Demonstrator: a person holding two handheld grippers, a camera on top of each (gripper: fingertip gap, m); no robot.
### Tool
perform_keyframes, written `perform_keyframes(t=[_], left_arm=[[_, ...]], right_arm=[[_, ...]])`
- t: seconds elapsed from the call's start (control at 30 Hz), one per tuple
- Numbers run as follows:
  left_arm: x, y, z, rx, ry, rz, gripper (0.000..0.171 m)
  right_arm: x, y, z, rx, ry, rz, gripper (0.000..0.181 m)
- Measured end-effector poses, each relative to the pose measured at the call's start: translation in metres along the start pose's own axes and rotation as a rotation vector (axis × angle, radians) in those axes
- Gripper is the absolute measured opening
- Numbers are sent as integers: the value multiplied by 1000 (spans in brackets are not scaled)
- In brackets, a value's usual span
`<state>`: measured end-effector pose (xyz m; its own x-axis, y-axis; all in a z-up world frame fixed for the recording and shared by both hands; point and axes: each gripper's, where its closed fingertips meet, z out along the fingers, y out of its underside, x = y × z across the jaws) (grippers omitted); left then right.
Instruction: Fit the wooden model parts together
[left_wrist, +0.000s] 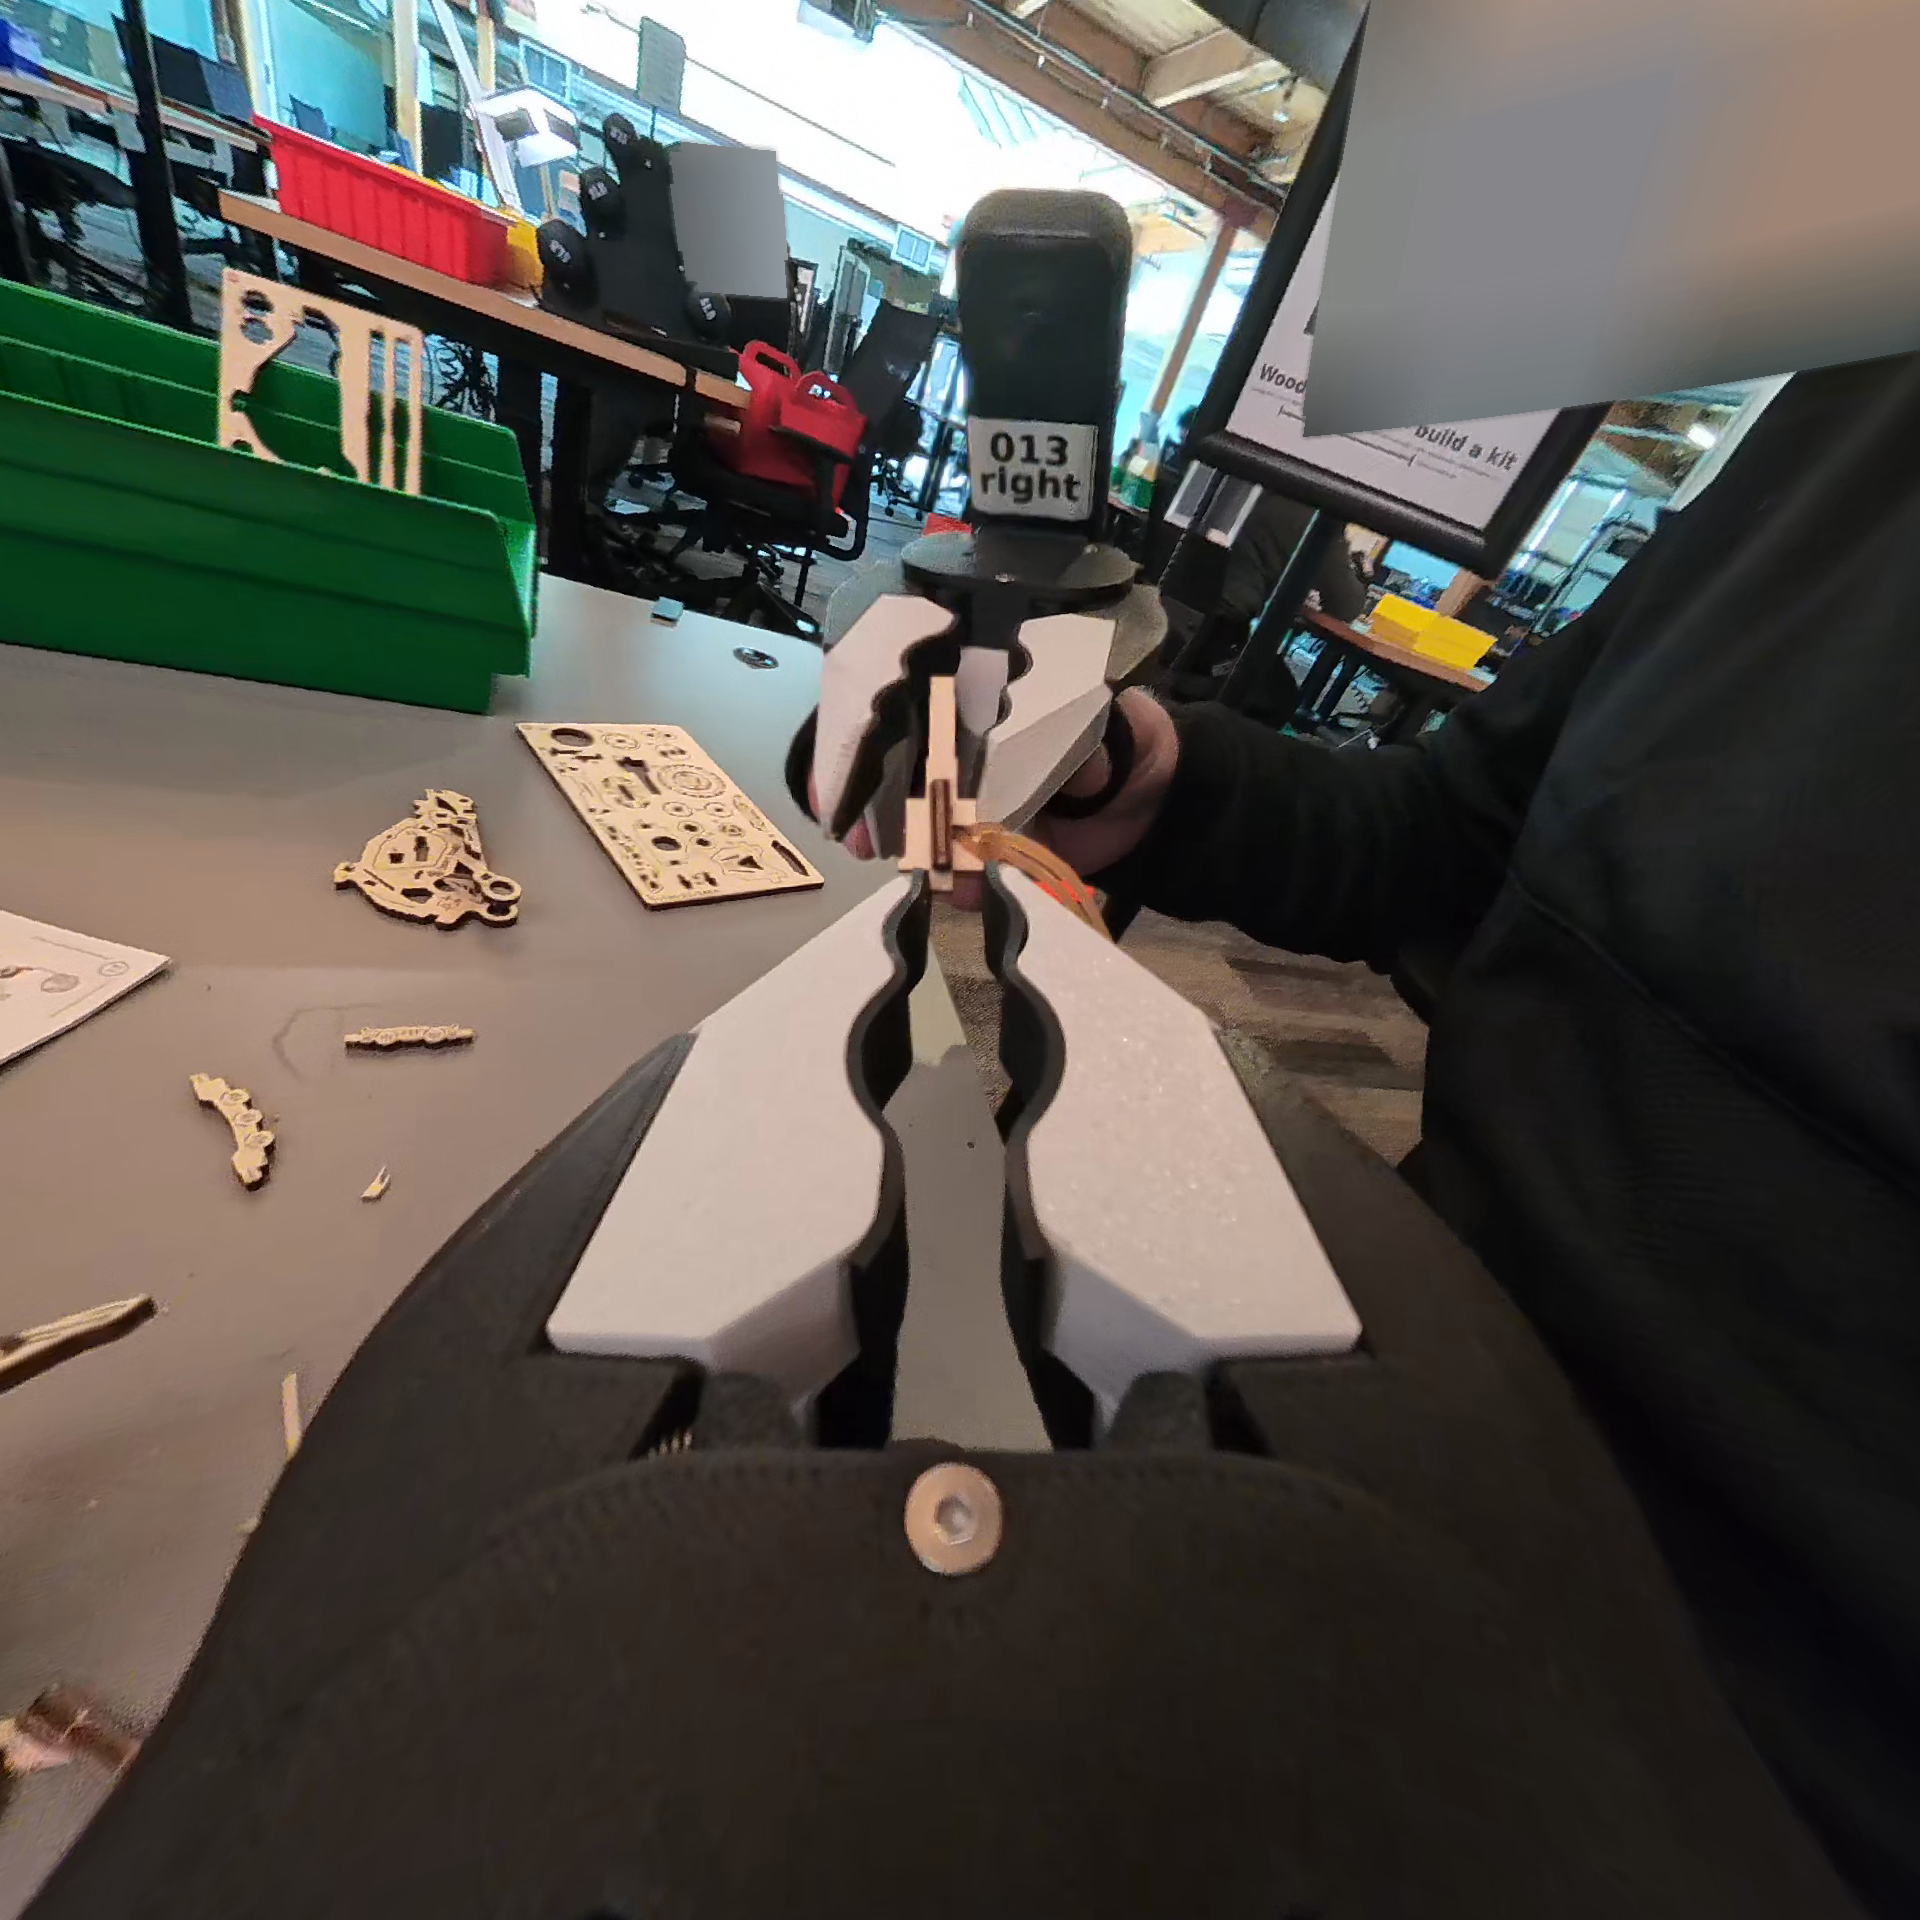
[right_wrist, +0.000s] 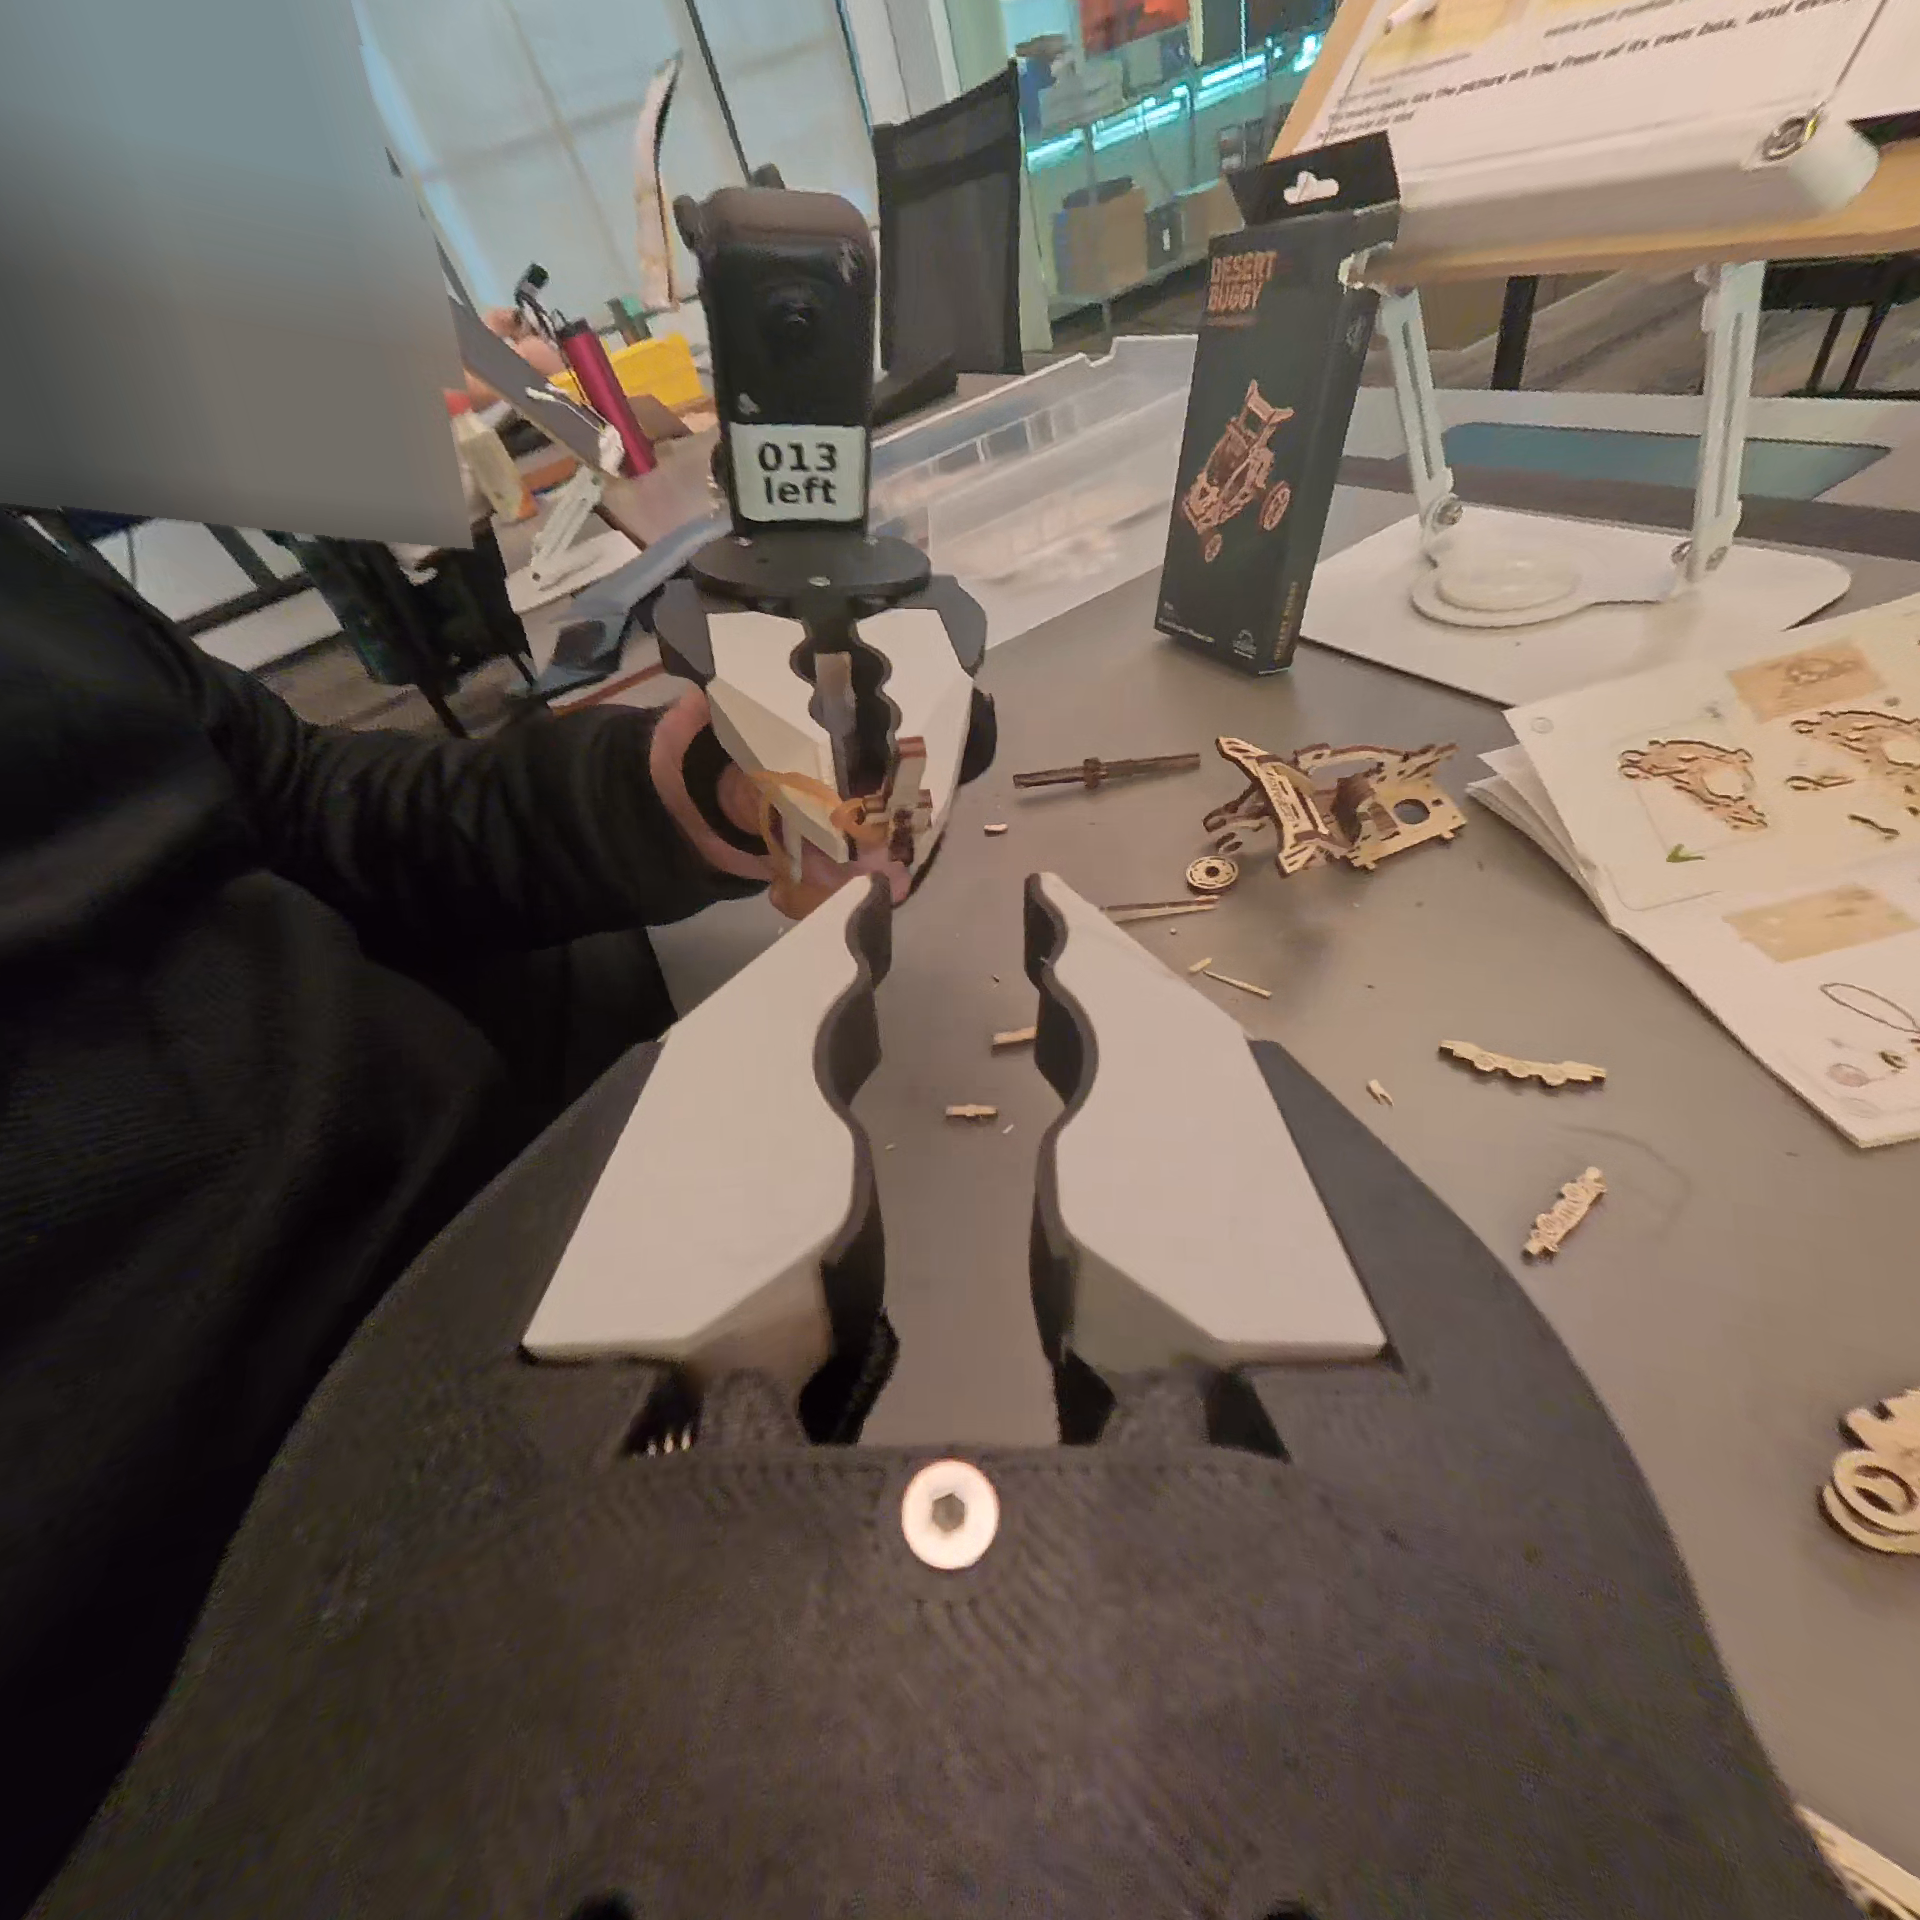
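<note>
Left wrist view: left tongs (left_wrist: 951, 888) grip a wooden part (left_wrist: 938, 831) near the surface (left_wrist: 623, 987) edge; right tongs (right_wrist: 958, 899) stand open, facing them.

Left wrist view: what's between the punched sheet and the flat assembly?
Nothing: bare table between punched sheet and flat assembly, left wrist view.
</note>
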<state>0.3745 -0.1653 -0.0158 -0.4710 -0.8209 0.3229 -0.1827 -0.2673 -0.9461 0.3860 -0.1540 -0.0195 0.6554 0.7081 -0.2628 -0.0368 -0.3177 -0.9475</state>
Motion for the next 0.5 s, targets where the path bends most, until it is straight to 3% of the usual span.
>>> perform_keyframes(t=[0.1,0.2,0.37,0.5], left_arm=[[-2,1,6,-9,7,14,8],[-7,1,9,-5,4,8,8],[-9,1,11,8,12,-11,7],[-6,7,10,-20,-1,14,8]], right_arm=[[-2,-2,2,25,-32,19,18],[-3,-3,4,41,-58,26,0],[1,-2,3,66,-70,78,1],[2,-1,0,74,-74,111,14]])
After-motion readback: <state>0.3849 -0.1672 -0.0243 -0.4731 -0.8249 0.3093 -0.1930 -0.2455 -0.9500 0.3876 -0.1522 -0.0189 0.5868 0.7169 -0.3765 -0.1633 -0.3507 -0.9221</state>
